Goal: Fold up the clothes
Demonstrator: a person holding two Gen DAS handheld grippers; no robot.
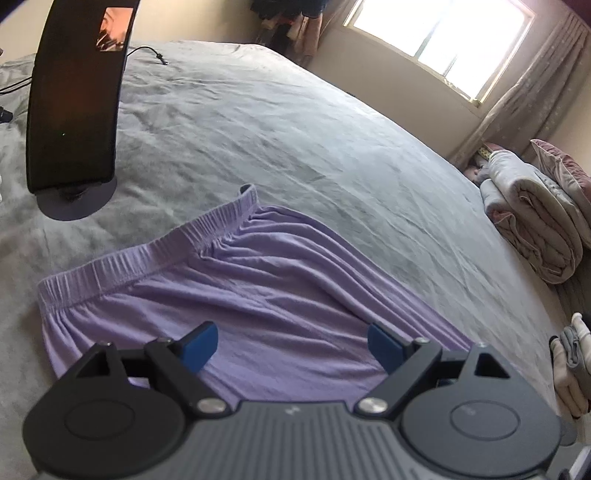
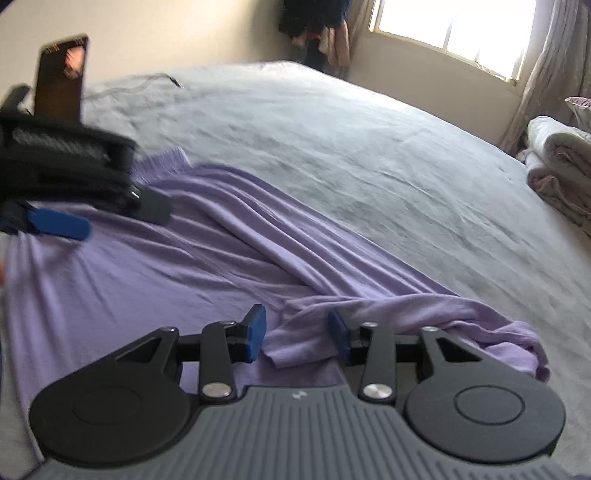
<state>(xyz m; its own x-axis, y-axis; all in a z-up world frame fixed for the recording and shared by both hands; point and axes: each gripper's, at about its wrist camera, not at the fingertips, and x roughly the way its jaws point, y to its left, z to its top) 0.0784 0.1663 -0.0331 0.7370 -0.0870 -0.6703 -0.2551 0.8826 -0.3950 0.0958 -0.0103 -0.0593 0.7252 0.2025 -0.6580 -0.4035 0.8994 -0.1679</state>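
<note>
A grey bed fills the scene; a phone on a round stand at far left, a cable behind it; folded quilts at right; a bright window beyond.

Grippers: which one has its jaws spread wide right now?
The left gripper: its jaws stand wide apart above the purple pants, nothing between them. The right gripper has a much narrower gap, with a bunched fold of the fabric between.

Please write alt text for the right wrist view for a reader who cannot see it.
The right gripper hovers with blue-padded jaws apart over a bunched end of a lilac jersey garment spread on a grey bedsheet. The left gripper shows blurred at the left edge, and a bright window lights the far wall.
</note>
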